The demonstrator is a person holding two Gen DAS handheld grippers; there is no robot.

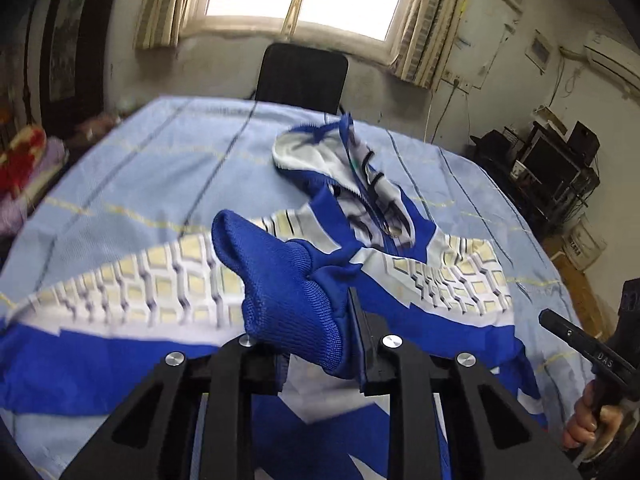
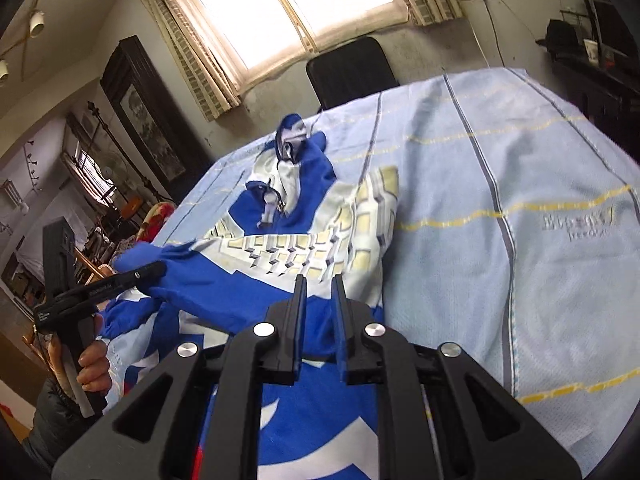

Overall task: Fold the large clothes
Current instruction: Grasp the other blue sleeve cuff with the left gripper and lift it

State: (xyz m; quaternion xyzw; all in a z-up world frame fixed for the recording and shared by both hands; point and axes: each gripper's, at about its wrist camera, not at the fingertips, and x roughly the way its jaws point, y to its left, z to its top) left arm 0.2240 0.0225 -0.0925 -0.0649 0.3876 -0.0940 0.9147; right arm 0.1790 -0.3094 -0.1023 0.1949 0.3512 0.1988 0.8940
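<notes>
Left tool [image 1: 320, 344] clamped on the jacket's blue cuff [image 1: 280, 280], lifted for folding the sleeve inward. Right tool [image 2: 318, 284] slightly parted, seemingly empty, over jacket [image 2: 304, 240] spread on the striped-cloth surface [image 2: 520, 200].

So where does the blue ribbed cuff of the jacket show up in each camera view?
Left wrist view: the blue ribbed cuff sits low in the centre, clamped in the left gripper.
Right wrist view: the cuff itself cannot be picked out; the left gripper at the left edge pinches blue fabric of the jacket.
Shared landmark: the black chair beneath the window.
</notes>
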